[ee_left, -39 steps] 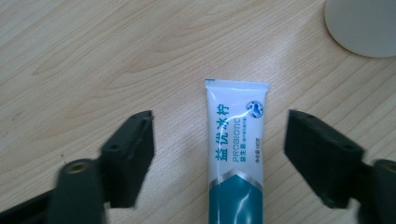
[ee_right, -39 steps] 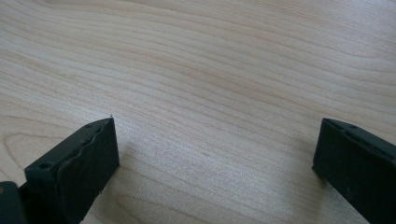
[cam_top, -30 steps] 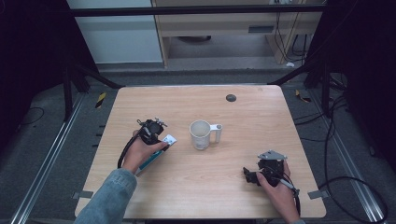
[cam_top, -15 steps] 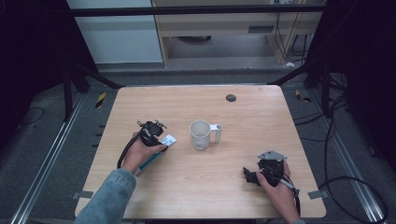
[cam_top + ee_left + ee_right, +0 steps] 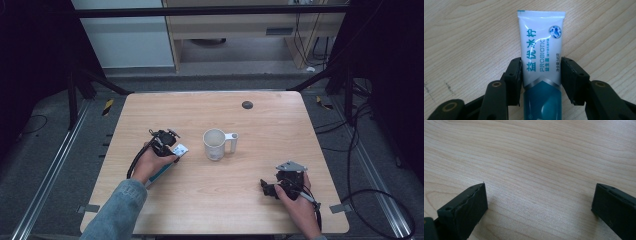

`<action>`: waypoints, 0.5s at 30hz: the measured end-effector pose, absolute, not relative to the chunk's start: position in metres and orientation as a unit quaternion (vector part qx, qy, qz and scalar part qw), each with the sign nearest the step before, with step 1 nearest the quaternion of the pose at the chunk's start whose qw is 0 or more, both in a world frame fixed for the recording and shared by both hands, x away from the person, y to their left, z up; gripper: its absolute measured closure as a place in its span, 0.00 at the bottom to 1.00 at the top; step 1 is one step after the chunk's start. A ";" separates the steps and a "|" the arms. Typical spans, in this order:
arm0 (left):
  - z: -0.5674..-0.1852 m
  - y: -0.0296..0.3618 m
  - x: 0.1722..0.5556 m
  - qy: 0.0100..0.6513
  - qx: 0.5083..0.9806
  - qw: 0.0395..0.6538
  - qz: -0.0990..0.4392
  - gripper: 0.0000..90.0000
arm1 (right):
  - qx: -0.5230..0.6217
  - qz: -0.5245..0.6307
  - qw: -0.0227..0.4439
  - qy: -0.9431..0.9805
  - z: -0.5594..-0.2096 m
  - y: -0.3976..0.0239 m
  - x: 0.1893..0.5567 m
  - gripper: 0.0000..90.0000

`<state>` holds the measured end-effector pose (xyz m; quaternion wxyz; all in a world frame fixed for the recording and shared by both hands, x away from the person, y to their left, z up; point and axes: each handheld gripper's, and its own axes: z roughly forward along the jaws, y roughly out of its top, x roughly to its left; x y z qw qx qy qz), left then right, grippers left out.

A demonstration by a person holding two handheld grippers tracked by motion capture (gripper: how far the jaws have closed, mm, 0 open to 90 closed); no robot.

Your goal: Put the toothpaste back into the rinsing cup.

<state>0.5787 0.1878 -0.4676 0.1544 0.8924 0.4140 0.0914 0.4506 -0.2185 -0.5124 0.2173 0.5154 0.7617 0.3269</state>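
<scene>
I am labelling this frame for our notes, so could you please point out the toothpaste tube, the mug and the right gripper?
toothpaste tube (image 5: 541, 52): left gripper view, the white printed body above the jaws.
mug (image 5: 215, 143): high view, its cream outer wall.
right gripper (image 5: 539, 205): right gripper view, midway between its fingertips.

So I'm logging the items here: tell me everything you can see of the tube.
The tube is glossy white plastic turning teal lower down, printed with teal Chinese characters, "PROBIOTIC" and a blue dotted circle. Its flat crimped end points away. It lies on the wooden table, left of the mug, with the left gripper jaws on both sides.
</scene>
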 end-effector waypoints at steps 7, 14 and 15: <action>-0.466 0.186 0.583 0.414 0.896 0.141 0.079 0.60 | 0.516 0.327 0.218 0.762 -0.512 -0.219 0.451 0.00; -0.463 0.184 0.581 0.409 0.899 0.140 0.073 0.70 | 0.516 0.327 0.218 0.761 -0.512 -0.218 0.451 0.00; -0.462 0.184 0.581 0.405 0.901 0.139 0.074 0.72 | 0.516 0.327 0.218 0.761 -0.512 -0.218 0.451 0.00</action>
